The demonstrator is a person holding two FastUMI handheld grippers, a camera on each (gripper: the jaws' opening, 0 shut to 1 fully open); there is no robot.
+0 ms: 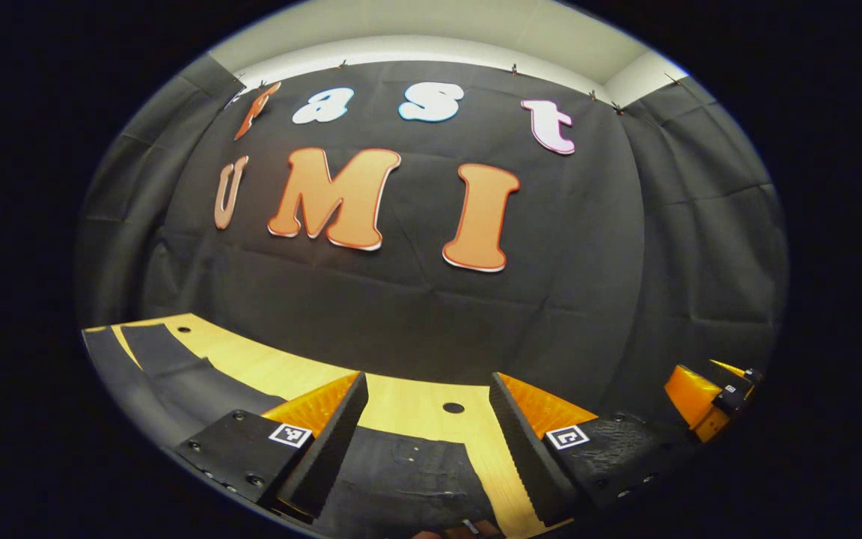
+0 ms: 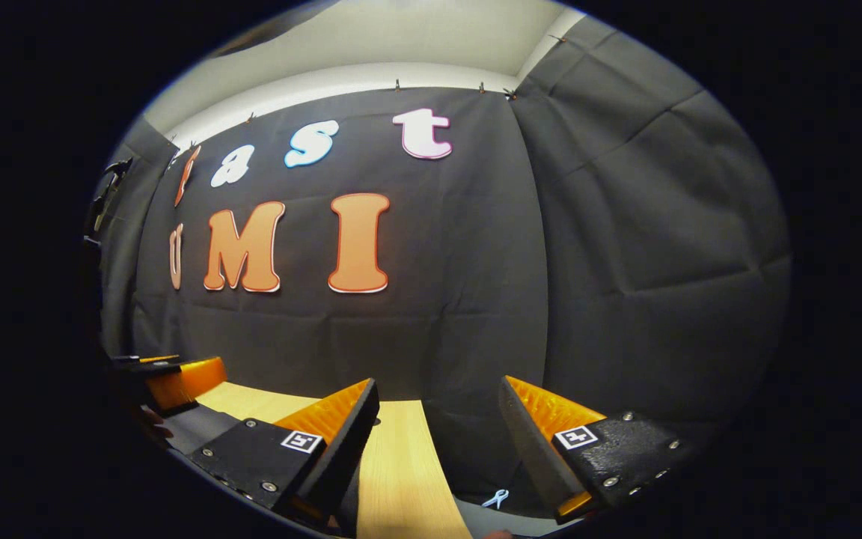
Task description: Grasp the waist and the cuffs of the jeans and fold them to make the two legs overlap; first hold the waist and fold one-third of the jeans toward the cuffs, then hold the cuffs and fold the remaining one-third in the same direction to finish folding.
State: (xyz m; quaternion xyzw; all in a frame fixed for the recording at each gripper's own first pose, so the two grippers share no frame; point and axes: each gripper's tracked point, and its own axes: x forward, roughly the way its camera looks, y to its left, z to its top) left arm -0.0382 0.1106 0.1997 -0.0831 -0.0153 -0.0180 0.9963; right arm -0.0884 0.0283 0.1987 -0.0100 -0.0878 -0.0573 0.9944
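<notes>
Two light wooden stretches of tabletop (image 1: 408, 404) show below the black cloth booth wall (image 1: 416, 299), and across the wood in the left gripper view lie the dark, near-black denim jeans (image 1: 176, 374), one flat length running off to the left and another part passing under and between that gripper's fingers, cut off at the bottom edge so that waist and cuffs cannot be told apart. The left gripper (image 1: 427, 419) hangs over that cloth with its jaws spread wide on nothing, and the right gripper (image 2: 438, 427) is likewise wide apart over bare wood, its far neighbour partly cut off at the left edge. Near the bottom of the right gripper view lies a small pale clip-like object (image 2: 496, 497), too small to identify.
</notes>
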